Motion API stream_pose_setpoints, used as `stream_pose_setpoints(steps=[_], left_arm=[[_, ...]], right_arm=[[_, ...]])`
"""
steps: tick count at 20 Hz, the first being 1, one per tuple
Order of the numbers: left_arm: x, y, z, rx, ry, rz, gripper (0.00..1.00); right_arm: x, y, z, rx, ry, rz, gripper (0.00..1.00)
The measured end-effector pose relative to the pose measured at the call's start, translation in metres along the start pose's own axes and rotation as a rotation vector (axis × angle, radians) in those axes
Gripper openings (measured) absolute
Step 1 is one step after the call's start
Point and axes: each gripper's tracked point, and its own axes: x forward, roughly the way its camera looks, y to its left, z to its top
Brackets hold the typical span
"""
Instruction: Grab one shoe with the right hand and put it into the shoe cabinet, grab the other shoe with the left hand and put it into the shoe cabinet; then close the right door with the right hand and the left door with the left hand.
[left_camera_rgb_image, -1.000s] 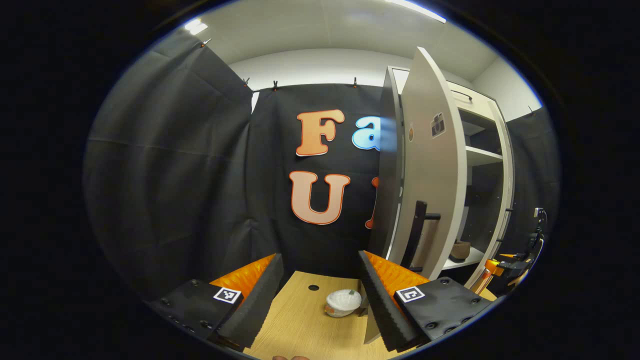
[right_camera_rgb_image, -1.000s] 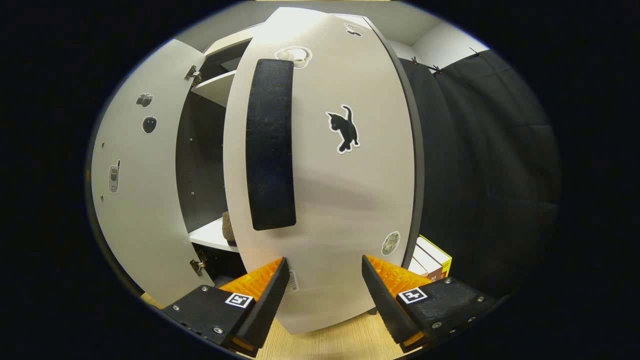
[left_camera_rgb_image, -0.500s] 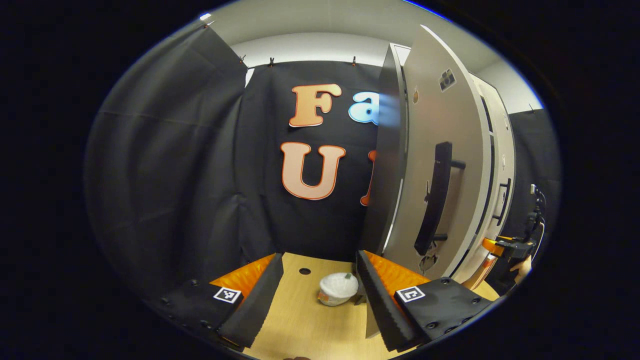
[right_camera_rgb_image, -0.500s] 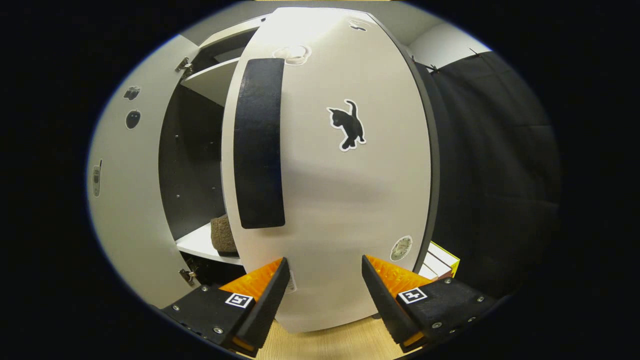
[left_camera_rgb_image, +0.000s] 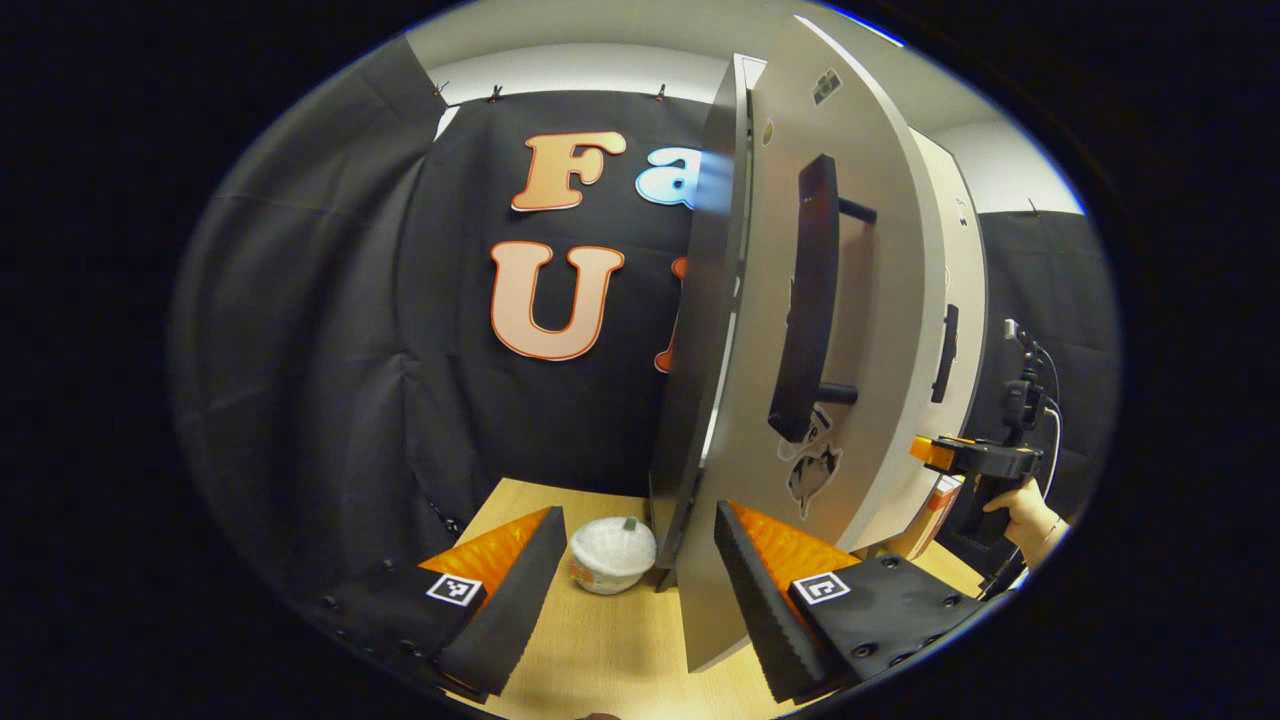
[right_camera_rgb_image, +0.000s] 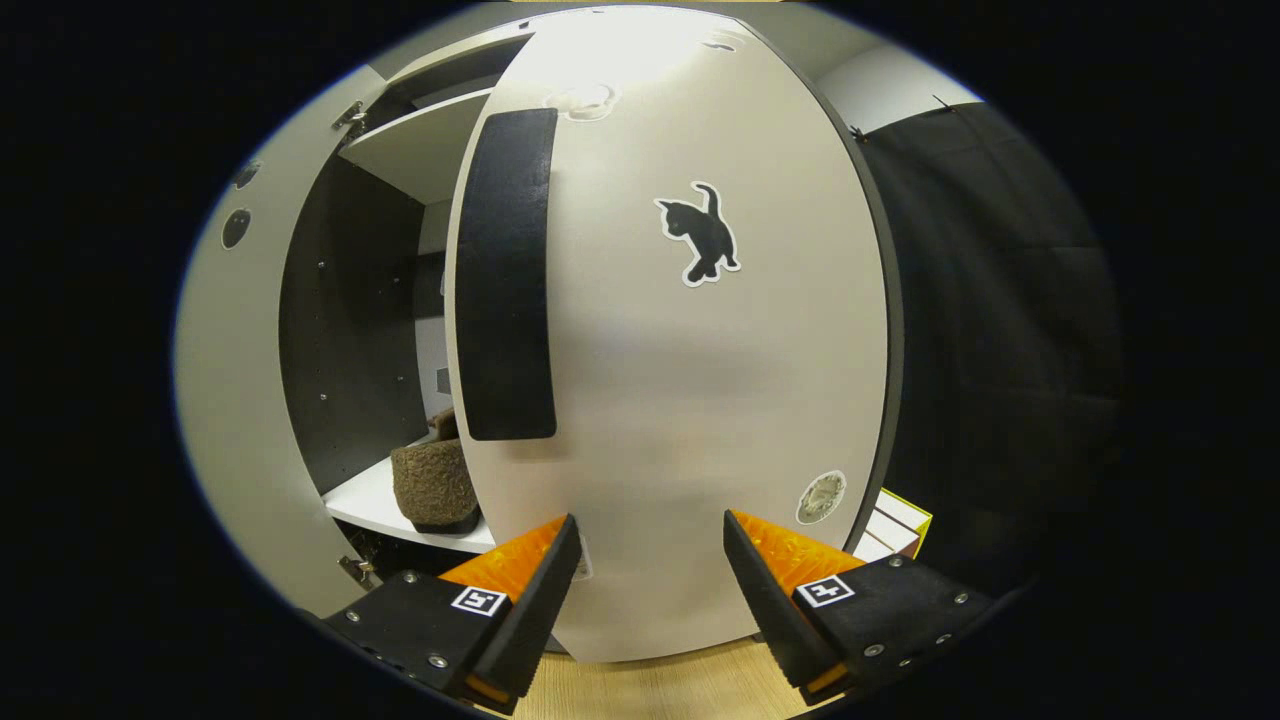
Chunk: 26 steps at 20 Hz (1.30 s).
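In the left gripper view, the left claw is spread apart and empty; the left door stands just past its right finger, a white bowl on the desk beside it. In the right gripper view, the right claw gapes empty before the right door; left of that door, a brown shoe sits on the cabinet shelf

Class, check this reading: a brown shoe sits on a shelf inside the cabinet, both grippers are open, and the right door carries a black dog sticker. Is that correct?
One slip: the sticker on the right door is a black cat, not a dog, as the right gripper view shows. The brown shoe does sit on a shelf, and the left gripper and right gripper are open.
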Motion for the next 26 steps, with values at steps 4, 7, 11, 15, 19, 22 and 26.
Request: stream_pose_setpoints(steps=[4, 7, 11, 15, 19, 22, 26], left_arm=[[0.011, -0.012, -0.015, -0.001, 0.023, -0.039, 0.96], [0.012, -0.020, -0.023, -0.009, 0.042, -0.058, 0.96], [0.010, -0.025, -0.027, -0.043, 0.050, -0.078, 0.94], [0.009, -0.039, -0.025, -0.001, 0.048, -0.101, 0.96], [0.014, -0.072, -0.025, 0.016, 0.052, -0.157, 0.96], [0.018, -0.092, -0.025, 0.036, 0.048, -0.172, 0.96], [0.029, -0.105, -0.024, 0.058, 0.038, -0.149, 0.96]], right_arm=[[-0.002, 0.000, 0.000, -0.003, 0.019, -0.013, 0.90], [-0.012, 0.009, 0.006, 0.011, 0.010, 0.010, 0.90], [-0.050, 0.007, 0.017, -0.027, -0.022, 0.017, 0.90], [-0.086, 0.002, 0.030, -0.072, -0.048, 0.025, 0.90], [-0.118, -0.006, 0.041, -0.091, -0.073, 0.039, 0.90], [-0.133, -0.018, 0.045, -0.110, -0.082, 0.034, 0.90], [-0.139, -0.040, 0.051, -0.148, -0.093, 0.024, 0.90]])
